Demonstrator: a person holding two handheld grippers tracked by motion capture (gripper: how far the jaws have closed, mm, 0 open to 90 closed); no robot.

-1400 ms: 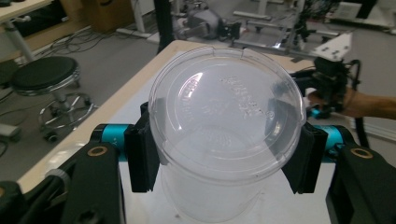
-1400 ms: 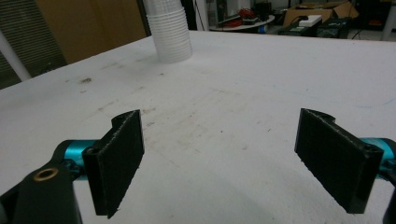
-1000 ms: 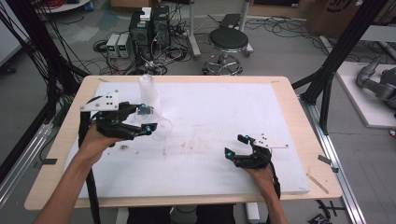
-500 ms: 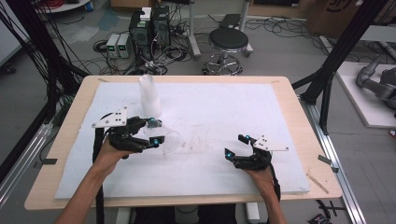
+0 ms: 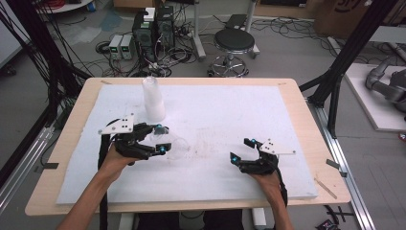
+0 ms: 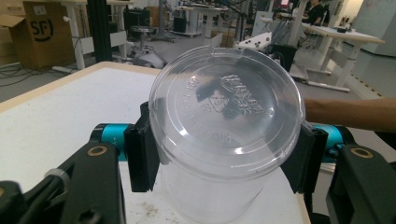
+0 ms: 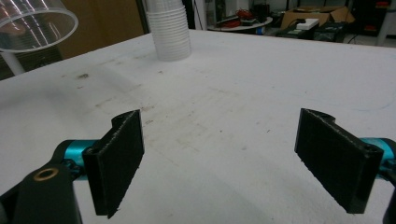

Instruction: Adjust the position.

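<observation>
- Left tongs [image 6: 224,140]: closed on one clear plastic cup [image 6: 226,126], the two black pads pressing its opposite sides just below the rim; the cup's embossed base faces the camera. In the high view the same tongs [image 5: 160,139] hold the cup [image 5: 170,143] above the left half of the table [image 5: 239,100].
- Right tongs [image 7: 233,158]: open and empty, jaws set wide apart above bare table surface; in the high view they [image 5: 242,151] sit low over the right half, well apart from the cup.
- Stack of nested cups [image 5: 153,98]: stands upright near the far left of the table, beyond the left tongs; seen also in the right gripper view [image 7: 169,30].
- Judged step: carrying a single cup away from the stack toward open table.
- Technique: keep the squeeze light, since thin clear plastic will likely buckle; hold by the stiffer rim band; bring the cup level before setting it down on a bare area clear of the stack.
- Count: two tongs; one held cup; one stack, its cup number too fine to tell; one table.
</observation>
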